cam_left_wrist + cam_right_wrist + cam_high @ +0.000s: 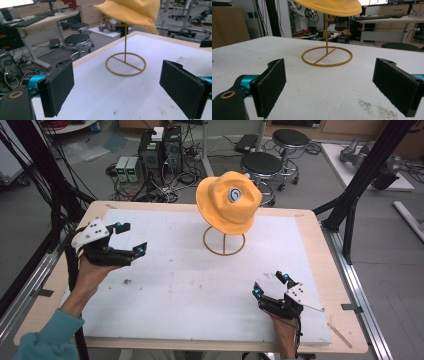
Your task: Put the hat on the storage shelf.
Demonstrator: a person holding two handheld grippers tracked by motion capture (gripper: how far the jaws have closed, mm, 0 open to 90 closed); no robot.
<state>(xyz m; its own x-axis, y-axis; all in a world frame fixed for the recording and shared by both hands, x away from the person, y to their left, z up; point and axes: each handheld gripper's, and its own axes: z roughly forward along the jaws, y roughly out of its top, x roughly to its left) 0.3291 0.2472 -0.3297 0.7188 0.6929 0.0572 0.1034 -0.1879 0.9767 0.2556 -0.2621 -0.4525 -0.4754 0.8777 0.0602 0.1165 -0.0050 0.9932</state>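
A yellow-orange hat (229,202) with a round grey badge sits on top of a thin gold wire stand (224,242) with a ring base, at the back middle of the white board (190,290). My left gripper (130,239) is held at the board's left side, open, with nothing between its jaws; its view looks toward the stand (125,63) and the hat (130,12). My right gripper (270,284) is near the front right, open and empty, facing the stand (327,56) under the hat's brim (332,7).
The white board lies on a wooden table (325,250). Black frame posts (360,185) stand at the right and left. Behind the table are stools (262,167), computer boxes (160,150) and cables on the floor. Small dark specks (127,281) mark the board.
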